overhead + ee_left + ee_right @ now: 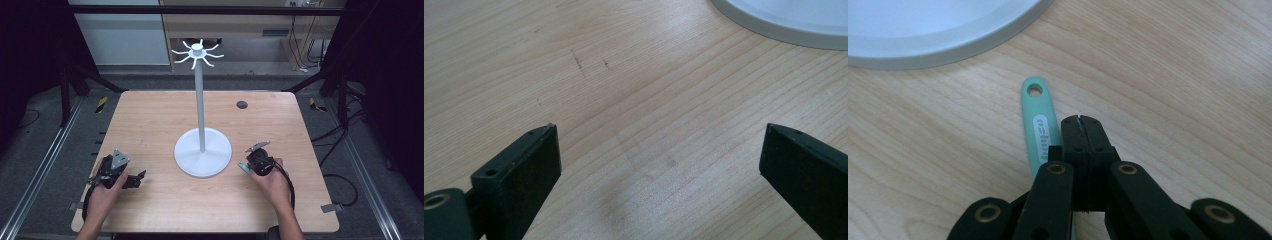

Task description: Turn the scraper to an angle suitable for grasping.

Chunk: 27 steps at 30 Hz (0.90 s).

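Note:
A white hanging stand (pixel 200 105) rises from a round base (pixel 190 160) at the table's middle, with a ring of hooks (pixel 197 52) on top. My right gripper (pixel 248 166) sits just right of the base, its jaws shut flat against each other (pixel 1079 122). A mint-green handle (pixel 1038 120) with a hole at its tip lies on the wood along the left jaw and runs under the gripper; it is not between the jaws. My left gripper (pixel 137 179) rests at the front left, open (pixel 659 150) over bare wood.
The stand's base rim shows at the upper right of the left gripper view (pixel 794 25) and the upper left of the right gripper view (pixel 923 35). A dark round grommet (pixel 242 104) is set in the wooden table (pixel 150 120) at the back right.

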### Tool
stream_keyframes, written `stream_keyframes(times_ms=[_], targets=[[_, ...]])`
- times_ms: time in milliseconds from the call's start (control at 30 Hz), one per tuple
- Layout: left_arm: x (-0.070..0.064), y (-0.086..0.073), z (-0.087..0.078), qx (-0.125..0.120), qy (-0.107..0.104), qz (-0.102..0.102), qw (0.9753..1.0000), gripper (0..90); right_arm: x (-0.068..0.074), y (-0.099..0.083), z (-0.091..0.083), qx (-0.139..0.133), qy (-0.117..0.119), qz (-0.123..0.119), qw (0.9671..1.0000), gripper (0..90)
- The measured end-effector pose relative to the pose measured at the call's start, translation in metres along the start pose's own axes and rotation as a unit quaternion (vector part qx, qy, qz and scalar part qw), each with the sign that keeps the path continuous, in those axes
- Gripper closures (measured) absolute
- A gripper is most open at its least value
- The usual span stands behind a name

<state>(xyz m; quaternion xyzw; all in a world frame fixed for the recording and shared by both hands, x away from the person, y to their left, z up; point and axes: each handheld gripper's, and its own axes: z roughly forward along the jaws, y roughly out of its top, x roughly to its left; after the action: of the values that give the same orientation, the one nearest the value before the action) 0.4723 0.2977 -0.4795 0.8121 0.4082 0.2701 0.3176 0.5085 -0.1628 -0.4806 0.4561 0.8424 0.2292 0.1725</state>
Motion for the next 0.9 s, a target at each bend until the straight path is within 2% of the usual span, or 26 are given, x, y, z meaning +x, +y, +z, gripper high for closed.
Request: stream_keyframes(times_ms=[33, 67, 200, 233, 300, 633, 667, 733, 900], targets=[[0.000, 0.000, 0.000, 0.000, 0.000, 0.000, 1.0000, 2.8, 0.000, 0.000, 0.000, 0.000, 0.000, 0.000, 1.0000, 90.0], [0.000, 0.000, 0.000, 0.000, 0.000, 0.000, 1.0000, 2.8, 0.002, -0.001, -0.001, 0.000, 0.014, -0.005, 0.9999, 90.0], [0.000, 0.000, 0.000, 0.001, 0.000, 0.001, 1.0000, 2.8, 0.007, -0.001, -0.002, 0.003, 0.031, -0.012, 0.9994, 90.0], [0.000, 0.000, 0.000, 0.001, 0.000, 0.001, 1.0000, 2.8, 0.013, -0.002, -0.004, 0.005, 0.044, -0.021, 0.9988, 90.0], [-0.001, 0.000, 0.000, 0.001, 0.000, 0.001, 1.0000, 2.9, 0.017, -0.003, -0.005, 0.007, 0.052, -0.033, 0.9981, 90.0], [0.001, -0.001, -0.001, 0.001, 0.002, -0.001, 1.0000, 2.8, 0.024, 0.000, -0.017, -0.009, 0.057, -0.056, 0.9967, 89.4], [0.001, -0.001, -0.001, 0.001, 0.002, -0.001, 1.0000, 2.8, 0.027, 0.003, -0.018, -0.003, 0.059, -0.072, 0.9957, 88.6], [0.000, -0.001, -0.002, 0.001, 0.002, -0.001, 1.0000, 2.8, 0.028, 0.007, -0.019, 0.003, 0.058, -0.085, 0.9947, 87.9], [0.001, -0.001, -0.002, 0.000, 0.002, -0.003, 1.0000, 2.8, 0.031, 0.014, -0.024, 0.013, 0.058, -0.101, 0.9932, 85.8]])
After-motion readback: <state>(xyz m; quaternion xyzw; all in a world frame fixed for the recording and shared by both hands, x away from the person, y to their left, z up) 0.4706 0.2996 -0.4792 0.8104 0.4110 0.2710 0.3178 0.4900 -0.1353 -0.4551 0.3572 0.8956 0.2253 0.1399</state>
